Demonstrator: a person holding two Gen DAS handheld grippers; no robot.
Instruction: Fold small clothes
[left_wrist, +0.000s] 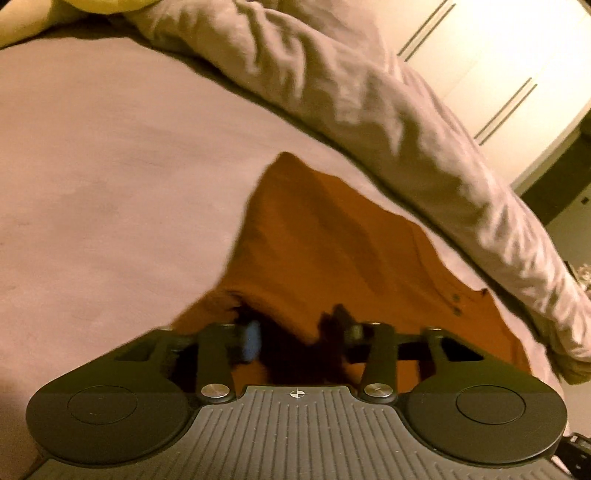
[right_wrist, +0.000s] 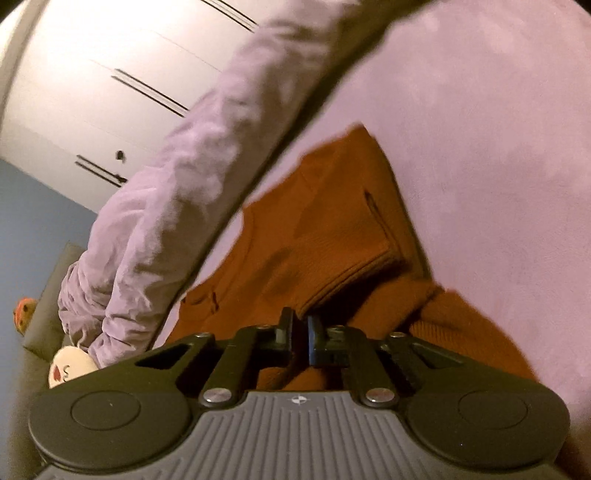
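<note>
A small rust-orange garment (left_wrist: 332, 236) lies on the pink bed sheet (left_wrist: 110, 166), with two dark buttons near its right edge. My left gripper (left_wrist: 295, 332) is open right over the garment's near edge, its fingers spread and blurred. In the right wrist view the same garment (right_wrist: 332, 229) lies partly folded, with a ribbed cuff and a sleeve bunched to the right. My right gripper (right_wrist: 301, 332) is nearly shut just above the cloth, with a narrow gap between its fingers. I cannot tell whether cloth is pinched between them.
A rumpled pale duvet (left_wrist: 369, 103) lies along the far side of the bed, close behind the garment; it also shows in the right wrist view (right_wrist: 166, 184). White wardrobe doors (right_wrist: 92, 74) stand beyond. A cushion with a face (right_wrist: 70, 365) sits low left.
</note>
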